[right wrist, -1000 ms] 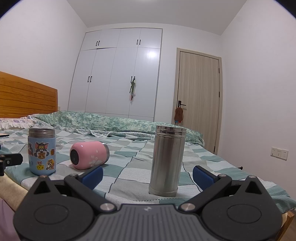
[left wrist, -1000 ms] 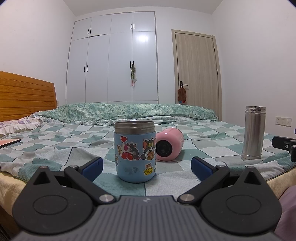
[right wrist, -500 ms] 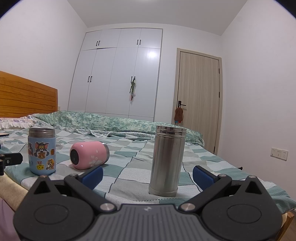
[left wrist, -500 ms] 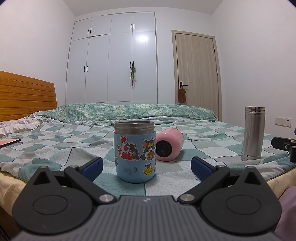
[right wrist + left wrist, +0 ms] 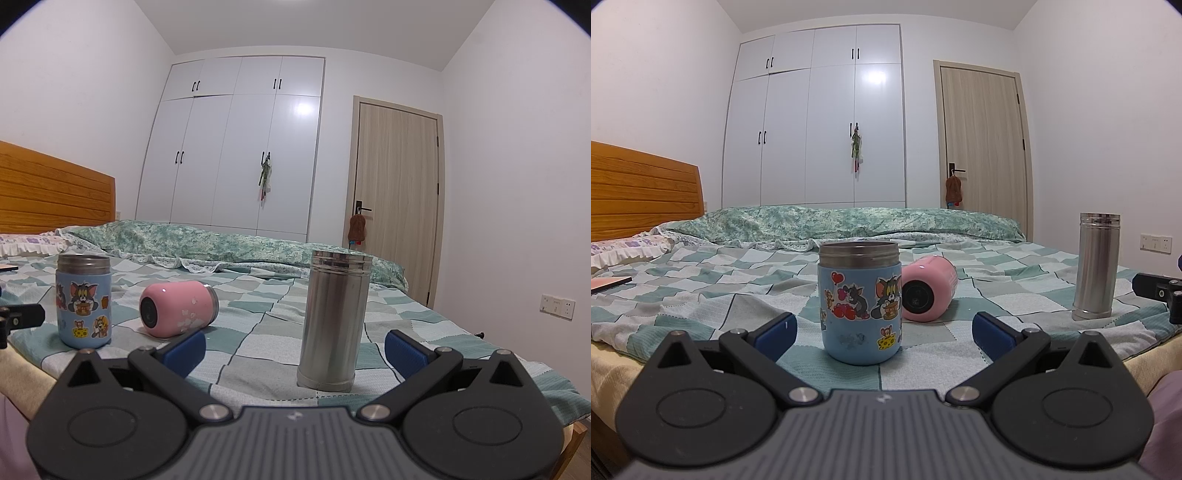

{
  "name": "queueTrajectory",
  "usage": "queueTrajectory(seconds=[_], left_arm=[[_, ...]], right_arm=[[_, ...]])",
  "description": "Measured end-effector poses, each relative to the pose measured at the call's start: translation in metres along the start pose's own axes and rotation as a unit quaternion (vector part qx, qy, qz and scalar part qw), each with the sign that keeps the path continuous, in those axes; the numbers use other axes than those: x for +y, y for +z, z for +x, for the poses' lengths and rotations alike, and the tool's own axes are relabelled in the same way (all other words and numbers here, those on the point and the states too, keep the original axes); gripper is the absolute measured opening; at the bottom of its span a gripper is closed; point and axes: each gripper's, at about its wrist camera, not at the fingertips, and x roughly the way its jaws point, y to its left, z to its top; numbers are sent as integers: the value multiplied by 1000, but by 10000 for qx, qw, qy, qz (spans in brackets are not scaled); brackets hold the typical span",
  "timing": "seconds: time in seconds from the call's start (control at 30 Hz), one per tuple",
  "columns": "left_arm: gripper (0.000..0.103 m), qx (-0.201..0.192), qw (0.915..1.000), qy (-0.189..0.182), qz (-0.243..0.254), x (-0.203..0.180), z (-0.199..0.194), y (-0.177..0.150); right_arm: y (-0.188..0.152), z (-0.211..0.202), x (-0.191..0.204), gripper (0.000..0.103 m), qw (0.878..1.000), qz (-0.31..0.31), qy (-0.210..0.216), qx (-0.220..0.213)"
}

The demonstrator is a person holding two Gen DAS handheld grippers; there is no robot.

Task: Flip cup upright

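Observation:
A pink cup lies on its side on the checked bedspread, its dark base facing me; it also shows in the right wrist view. A blue cartoon-sticker cup stands upright just in front of it, between the open jaws of my left gripper; it also shows in the right wrist view. A steel flask stands upright between the open jaws of my right gripper; it also shows in the left wrist view. Both grippers are empty and touch nothing.
The bed has a folded green quilt at the back and a wooden headboard on the left. A flat object lies at far left. White wardrobe and a door stand behind.

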Motion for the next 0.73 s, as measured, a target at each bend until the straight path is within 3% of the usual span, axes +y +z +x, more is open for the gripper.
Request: queueTrajectory(seconds=[0.73], left_arm=[[103,-74,10000,-30,1,-3,-1,1]], right_arm=[[0,0,0,103,10000,-8,0,3]])
